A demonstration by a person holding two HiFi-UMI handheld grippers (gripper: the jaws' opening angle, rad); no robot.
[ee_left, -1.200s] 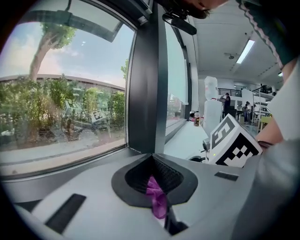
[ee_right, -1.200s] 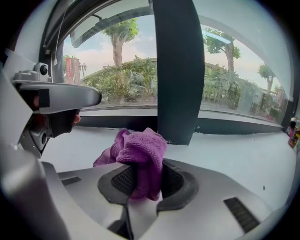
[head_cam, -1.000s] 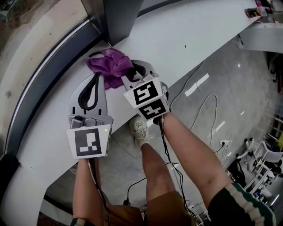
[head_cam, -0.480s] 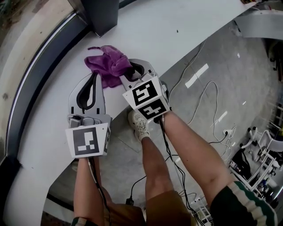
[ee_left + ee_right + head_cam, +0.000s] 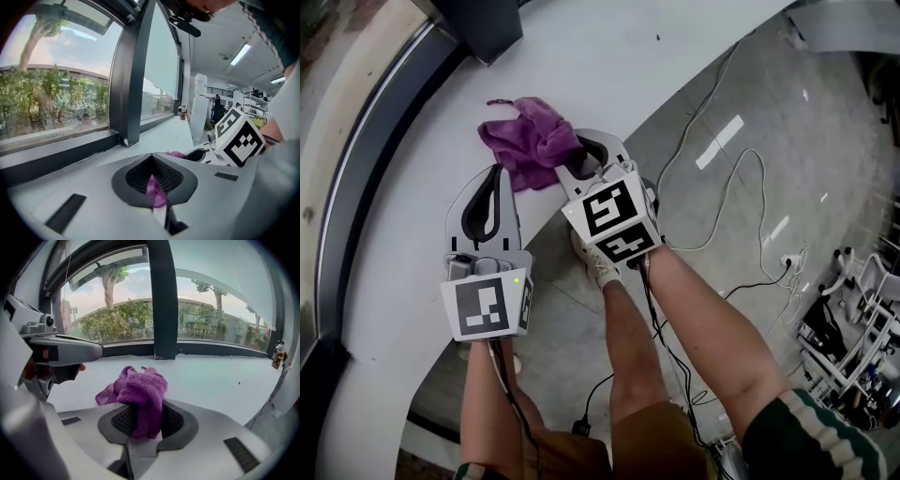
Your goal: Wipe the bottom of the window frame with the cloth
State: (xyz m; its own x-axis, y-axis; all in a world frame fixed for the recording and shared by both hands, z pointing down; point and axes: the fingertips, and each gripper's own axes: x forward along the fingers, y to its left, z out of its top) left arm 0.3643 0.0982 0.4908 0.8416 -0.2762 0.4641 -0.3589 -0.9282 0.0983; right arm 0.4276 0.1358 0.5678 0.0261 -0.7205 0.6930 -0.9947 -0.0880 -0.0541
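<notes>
A crumpled purple cloth [image 5: 528, 139] lies on the white sill [image 5: 619, 66] just inside the dark bottom window frame [image 5: 370, 141]. My right gripper [image 5: 579, 161] is shut on the cloth's near side, and in the right gripper view a fold of the cloth [image 5: 143, 394] bulges up from between the pads. My left gripper [image 5: 500, 174] sits at the cloth's lower left edge. In the left gripper view a thin strip of the cloth [image 5: 156, 191] is pinched in the shut jaws. The frame [image 5: 70, 152] runs behind the sill.
A dark upright window post [image 5: 478, 28] stands on the sill beyond the cloth, also seen as the post [image 5: 161, 301]. The sill's curved front edge [image 5: 675, 98] drops to a grey floor with cables [image 5: 741, 187]. A small bottle [image 5: 277, 356] stands far right.
Both grippers and the cloth have slid along the sill away from the window post. The cloth stays in the right gripper.
</notes>
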